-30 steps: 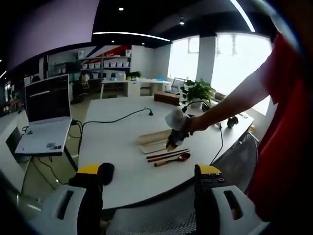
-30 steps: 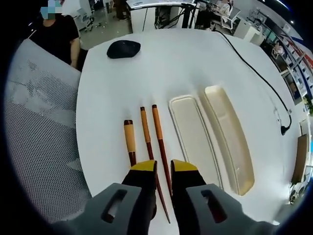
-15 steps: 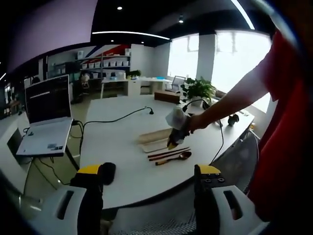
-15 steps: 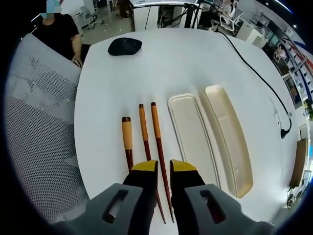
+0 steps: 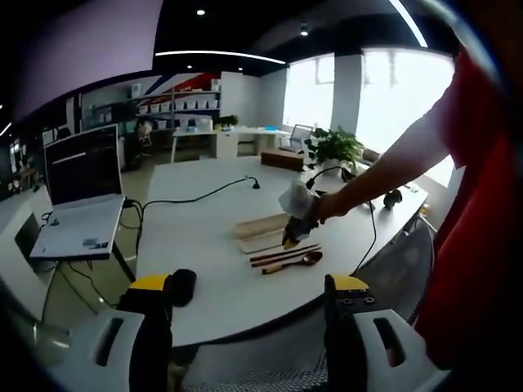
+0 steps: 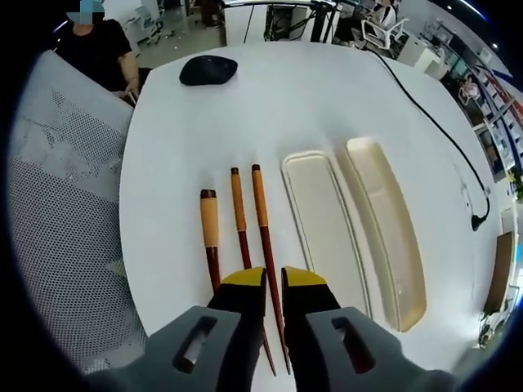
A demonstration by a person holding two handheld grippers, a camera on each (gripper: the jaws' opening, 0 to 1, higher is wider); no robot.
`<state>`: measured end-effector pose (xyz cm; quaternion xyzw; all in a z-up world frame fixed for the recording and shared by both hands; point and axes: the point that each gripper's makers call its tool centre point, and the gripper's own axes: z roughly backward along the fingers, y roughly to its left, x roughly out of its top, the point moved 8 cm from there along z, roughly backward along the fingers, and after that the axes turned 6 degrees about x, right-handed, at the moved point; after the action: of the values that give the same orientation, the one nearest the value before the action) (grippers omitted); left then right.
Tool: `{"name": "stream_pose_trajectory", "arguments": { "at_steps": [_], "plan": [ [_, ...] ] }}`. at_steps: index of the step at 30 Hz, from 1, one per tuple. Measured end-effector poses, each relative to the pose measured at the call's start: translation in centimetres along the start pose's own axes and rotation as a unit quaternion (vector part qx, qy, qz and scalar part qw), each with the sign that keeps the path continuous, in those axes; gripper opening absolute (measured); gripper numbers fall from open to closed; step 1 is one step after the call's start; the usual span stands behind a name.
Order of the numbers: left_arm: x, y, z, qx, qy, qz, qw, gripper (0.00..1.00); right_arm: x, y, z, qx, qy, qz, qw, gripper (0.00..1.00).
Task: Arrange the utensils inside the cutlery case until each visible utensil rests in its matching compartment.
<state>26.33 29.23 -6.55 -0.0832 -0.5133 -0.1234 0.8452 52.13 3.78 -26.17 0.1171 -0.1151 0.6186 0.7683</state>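
Left of the case [image 6: 384,229] and its lid [image 6: 323,224] on the desk [image 6: 310,98] lie the spoon [image 6: 210,237] and two chopsticks [image 6: 262,216], none stowed. The right claw [image 6: 273,282] straddles one chopstick, nearly together; clamped or not, I cannot tell. The left claw [image 5: 249,286] hangs apart, well back.

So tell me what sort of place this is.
Most likely an open-plan office. A large white table carries a laptop at one end and a computer mouse, a mesh office chair is pulled up to it, and shelving and more desks stand by the big windows behind.
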Motion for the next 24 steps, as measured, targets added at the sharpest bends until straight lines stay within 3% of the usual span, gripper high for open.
{"name": "stream_pose_trajectory", "arguments": {
  "at_steps": [8,24],
  "plan": [
    [-0.1,-0.1,0.1,0.001,-0.003,0.004,1.0,0.78,0.4,-0.2,0.1,0.007,-0.008,0.001,0.9999,0.06],
    [-0.5,-0.3,-0.4,-0.007,0.011,-0.01,0.9999,0.78,0.4,-0.2,-1.1,0.012,0.009,0.017,0.9997,0.05]
  ]
}}
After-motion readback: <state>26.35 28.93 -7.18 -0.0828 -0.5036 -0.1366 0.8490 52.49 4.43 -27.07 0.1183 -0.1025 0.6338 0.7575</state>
